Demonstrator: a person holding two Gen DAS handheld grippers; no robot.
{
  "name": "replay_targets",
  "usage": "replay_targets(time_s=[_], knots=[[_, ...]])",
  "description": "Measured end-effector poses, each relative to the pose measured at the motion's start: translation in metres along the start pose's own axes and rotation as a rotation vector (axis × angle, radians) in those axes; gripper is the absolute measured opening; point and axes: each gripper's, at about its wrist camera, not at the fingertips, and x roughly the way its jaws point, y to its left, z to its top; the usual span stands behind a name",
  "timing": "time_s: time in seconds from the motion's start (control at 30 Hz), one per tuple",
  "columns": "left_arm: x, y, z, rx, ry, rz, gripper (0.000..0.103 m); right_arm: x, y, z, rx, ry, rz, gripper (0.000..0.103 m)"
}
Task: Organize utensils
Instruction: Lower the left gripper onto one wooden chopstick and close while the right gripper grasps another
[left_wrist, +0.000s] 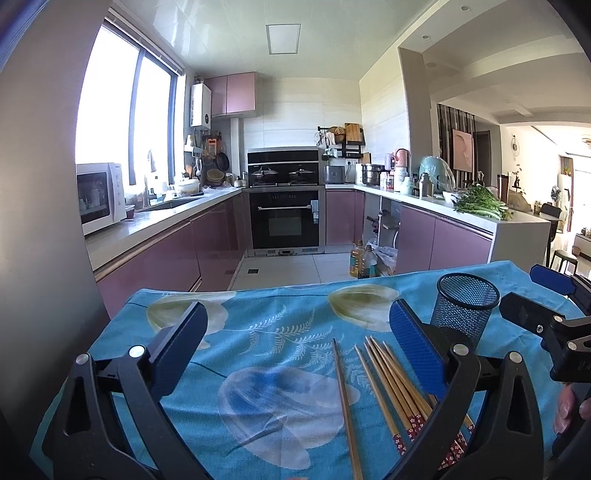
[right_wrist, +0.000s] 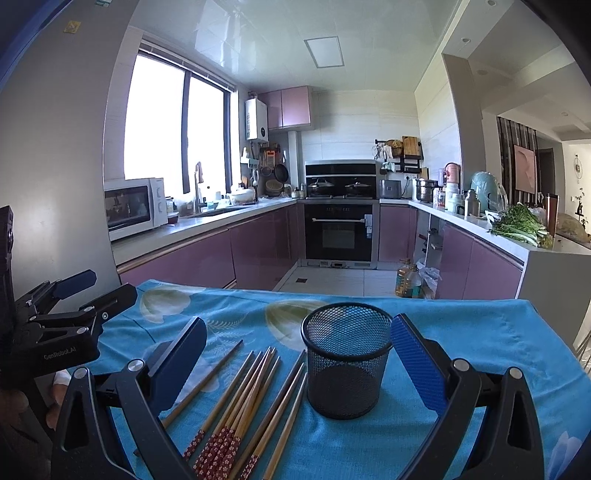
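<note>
1. Lying nearest the lens: chopsticks (right_wrist: 236, 406), fanned loosely on the blue floral cloth (right_wrist: 480, 332) covering the table, tips pointing away, patterned red ends toward the camera.
2. Hovering at the left: left tool (left_wrist: 299, 343), spread wide and gripping nothing, one stray chopstick (left_wrist: 345, 406) lying between its fingers, apart from the bundle.
3. Sitting just right of the chopsticks: black mesh holder (right_wrist: 347, 358), upright, apparently empty, mouth unobstructed.
4. Hovering on the right: right tool (right_wrist: 299, 354), also gaping wide with nothing held, framing both the bundle and the holder.
5. Judging the step: picking up the first chopsticks, none yet in the holder.
6. Doing it well, probably:
   - lowering over a few sticks near mid-length, not the tapered tips, fingers crossing the shafts;
   - closing firmly, thin round sticks likely rolling or slipping;
   - avoiding pinching the cloth, likely dragging the holder along;
   - tilting the sticks upright before lowering into the holder;
   - steadying the light holder with the free tool against tipping.
</note>
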Motion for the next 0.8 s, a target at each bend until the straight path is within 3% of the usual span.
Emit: replay_targets(time_s=[0.23, 0.47, 0.6, 0.8], knots=[[0.028, 0.001, -0.013, 0.023, 0.141, -0.049, 0.097, 0.029, 0.001, -0.028, -0.035, 0.243, 0.006, 0.093], [0.065, -0.004, -0.035, 0.065, 0.318, -0.088, 0.097, 0.06, -0.005, -0.05, -0.021, 0.42, 0.016, 0.068], [0.089, -0.011, -0.049, 0.088, 0.422, -0.135, 0.082, 0.069, -0.006, -0.053, -0.019, 0.474, 0.017, 0.051], [0.113, -0.024, -0.065, 0.11, 0.52, -0.196, 0.063, 0.08, -0.002, -0.056, -0.038, 0.536, 0.042, 0.035]])
